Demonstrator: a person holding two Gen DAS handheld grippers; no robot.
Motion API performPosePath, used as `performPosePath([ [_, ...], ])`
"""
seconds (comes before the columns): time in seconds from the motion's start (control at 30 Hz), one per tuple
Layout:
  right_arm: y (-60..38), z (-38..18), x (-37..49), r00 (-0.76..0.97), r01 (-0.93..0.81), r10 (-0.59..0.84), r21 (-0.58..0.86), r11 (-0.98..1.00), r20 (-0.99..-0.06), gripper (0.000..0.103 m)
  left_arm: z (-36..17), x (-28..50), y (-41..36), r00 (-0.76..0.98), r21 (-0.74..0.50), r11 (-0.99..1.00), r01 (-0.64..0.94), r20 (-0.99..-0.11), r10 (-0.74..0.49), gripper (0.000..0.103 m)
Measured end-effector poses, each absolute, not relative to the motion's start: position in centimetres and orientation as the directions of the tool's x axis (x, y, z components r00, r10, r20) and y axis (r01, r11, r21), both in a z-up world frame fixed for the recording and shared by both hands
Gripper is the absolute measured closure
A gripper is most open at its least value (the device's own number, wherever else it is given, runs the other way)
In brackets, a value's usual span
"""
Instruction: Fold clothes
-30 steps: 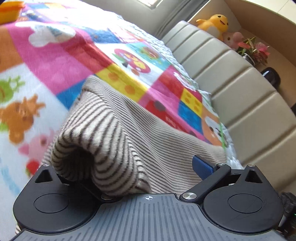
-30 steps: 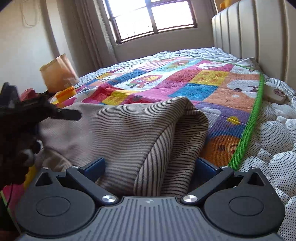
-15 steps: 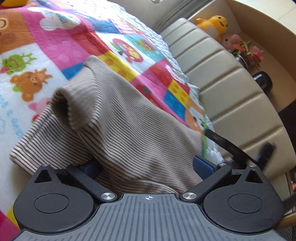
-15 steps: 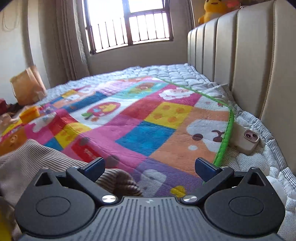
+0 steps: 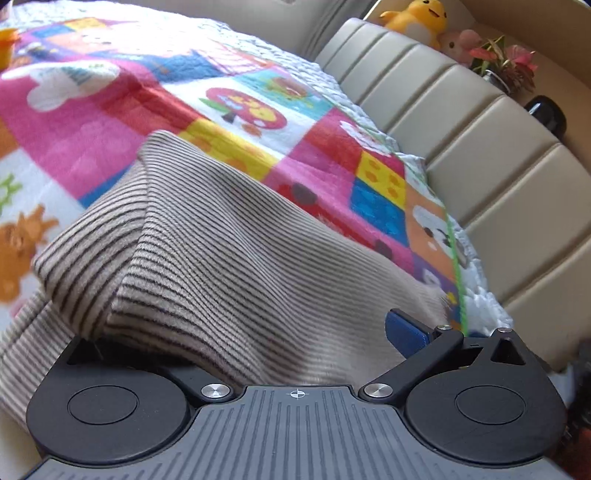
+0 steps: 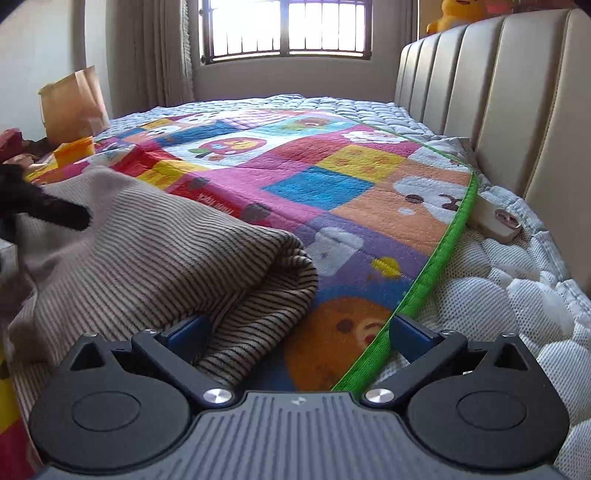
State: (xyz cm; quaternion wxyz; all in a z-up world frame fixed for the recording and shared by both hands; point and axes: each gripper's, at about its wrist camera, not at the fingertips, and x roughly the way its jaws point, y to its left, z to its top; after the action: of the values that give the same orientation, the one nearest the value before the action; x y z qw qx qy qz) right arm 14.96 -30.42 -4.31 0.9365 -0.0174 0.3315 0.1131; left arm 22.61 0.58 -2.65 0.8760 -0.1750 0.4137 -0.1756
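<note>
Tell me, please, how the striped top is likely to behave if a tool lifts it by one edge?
The top would probably flop and drape: it already lies in soft rounded folds on the quilt. It looks like a thick ribbed knit, so likely fairly grippy, not slippery. The doubled fold near the right tool may well fall open when lifted.

Daylight pours through a barred window (image 6: 286, 29) onto a bed spread with a patchwork cartoon quilt (image 6: 314, 162). A padded beige headboard (image 6: 498, 92) (yellow plush toy (image 5: 415, 18) on top) runs along one side.
</note>
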Motion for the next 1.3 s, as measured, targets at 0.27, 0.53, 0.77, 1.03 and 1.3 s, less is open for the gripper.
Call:
performPosePath([
  [0.27, -31.9, -1.6, 14.4, 0.769, -0.239, 0.275, 0.139, 0.961, -0.577, 0.000, -1.8, 19.0, 2.5, 0.625, -0.254, 0.955, 0.153, -0.724, -0.293, 0.000],
  [0.53, -32.1, 0.8, 17.1, 0.810, -0.244, 0.270, 0.120, 0.962, -0.520, 0.000, -1.1, 14.8, 7.0, 0.583, -0.501, 0.859, 0.103, -0.669, -0.460, 0.000],
  [0.77, -29.2, -0.4, 22.0, 0.798, -0.281, 0.246, 0.021, 0.959, -0.550, 0.001, -2.1, 14.3, 6.3, 0.503, -0.652, 0.754, 0.081, -0.627, -0.595, 0.000],
  [1.03, -29.6, -3.8, 20.5, 0.764, -0.244, 0.177, -0.022, 0.970, -0.620, 0.014, -2.4, 21.4, 3.1, 0.545, -0.461, 0.873, 0.161, -0.695, -0.468, 0.025],
  [1.3, -27.7, -4.0, 15.1, 0.757, -0.240, 0.232, 0.071, 0.968, -0.611, 0.014, -2.1, 29.9, 3.9, 0.567, -0.421, 0.892, 0.165, -0.699, -0.435, 0.027],
])
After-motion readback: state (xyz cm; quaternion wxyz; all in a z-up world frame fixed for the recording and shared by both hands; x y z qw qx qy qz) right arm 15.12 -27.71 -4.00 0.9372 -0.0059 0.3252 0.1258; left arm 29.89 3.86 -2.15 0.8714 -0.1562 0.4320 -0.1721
